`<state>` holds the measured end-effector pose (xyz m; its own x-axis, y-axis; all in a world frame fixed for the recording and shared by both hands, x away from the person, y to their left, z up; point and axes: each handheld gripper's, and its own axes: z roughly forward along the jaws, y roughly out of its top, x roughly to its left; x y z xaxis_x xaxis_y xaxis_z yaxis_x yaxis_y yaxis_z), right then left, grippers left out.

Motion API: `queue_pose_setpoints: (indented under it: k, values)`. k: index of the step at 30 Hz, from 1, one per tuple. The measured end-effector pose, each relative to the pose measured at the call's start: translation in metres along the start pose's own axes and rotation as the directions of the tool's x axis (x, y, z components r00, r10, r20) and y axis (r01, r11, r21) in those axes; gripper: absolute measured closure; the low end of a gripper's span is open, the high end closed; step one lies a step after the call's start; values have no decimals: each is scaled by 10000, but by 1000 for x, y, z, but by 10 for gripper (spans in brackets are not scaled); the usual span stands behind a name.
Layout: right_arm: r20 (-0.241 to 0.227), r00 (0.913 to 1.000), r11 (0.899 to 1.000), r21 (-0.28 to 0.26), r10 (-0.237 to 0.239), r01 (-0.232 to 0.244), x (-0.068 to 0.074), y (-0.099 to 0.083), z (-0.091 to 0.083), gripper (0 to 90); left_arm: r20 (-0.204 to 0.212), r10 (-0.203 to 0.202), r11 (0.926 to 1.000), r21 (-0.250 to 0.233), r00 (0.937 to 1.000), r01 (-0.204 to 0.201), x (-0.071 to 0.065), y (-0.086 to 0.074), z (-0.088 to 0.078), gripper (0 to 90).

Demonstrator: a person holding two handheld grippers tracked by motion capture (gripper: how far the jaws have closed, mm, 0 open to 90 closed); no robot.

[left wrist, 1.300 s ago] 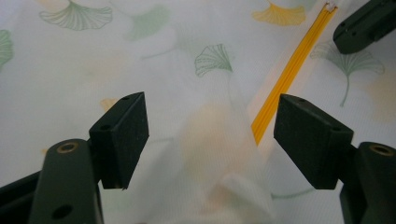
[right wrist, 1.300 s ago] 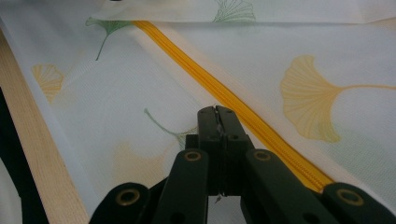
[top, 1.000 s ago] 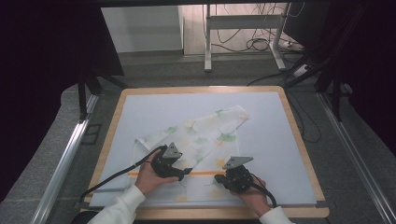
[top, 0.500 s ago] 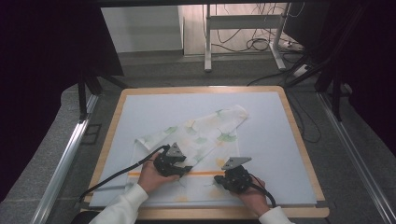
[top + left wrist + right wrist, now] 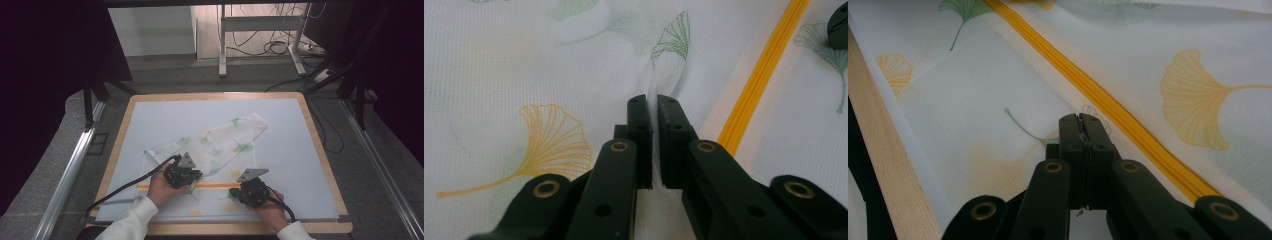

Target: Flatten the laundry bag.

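White mesh bag (image 5: 220, 145), printed with green and yellow ginkgo leaves, lay spread across pale blue mat (image 5: 295, 140) of wood-rimmed table (image 5: 320, 150). Nearest the person: right gripper (image 5: 248, 190), low at near edge of bag, jaws pressed fully together on pinch of mesh, thin thread of fabric caught between pads (image 5: 1083, 131) in right gripper view, just on near side of orange zipper (image 5: 220, 185). Wooden rim (image 5: 893, 165) seen close beside bag's edge in that view. A little farther and to the left: left gripper (image 5: 189, 173), jaws just closed, pinching small raised fold of mesh (image 5: 655, 107), with narrow slit left between black pads in left gripper view; zipper (image 5: 759, 80) running past just beside jaws. Zipper stretched level between both grippers in high view, hands in white sleeves (image 5: 131, 220) behind them. Beyond grippers: rest of bag bunched and angled toward far right of mat, one end rolled over (image 5: 252, 125). Farther still: bare mat, far wooden rim, then grey floor with cables (image 5: 270, 47) and metal frame legs (image 5: 222, 45).
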<state>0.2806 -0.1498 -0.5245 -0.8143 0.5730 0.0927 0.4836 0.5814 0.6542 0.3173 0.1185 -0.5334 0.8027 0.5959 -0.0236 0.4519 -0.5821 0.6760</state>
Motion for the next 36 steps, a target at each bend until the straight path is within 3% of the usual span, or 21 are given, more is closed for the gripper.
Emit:
queue_pose_setpoints:
  k: [3,24,36]
  values:
    - [-10,10000,10000,-6,-12,12,0,0,0,887,-217,25,9998,-173,9998,-29,-2,-1,1,890]
    - [-4,10000,10000,-70,-40,40,-2,-1,0,887,-188,-131,9945,-1040,9997,111,3,4,-20,895]
    - [14,10000,9999,-120,-47,47,-2,-1,0,888,-31,-399,9894,-1400,9992,391,17,9,-27,896]
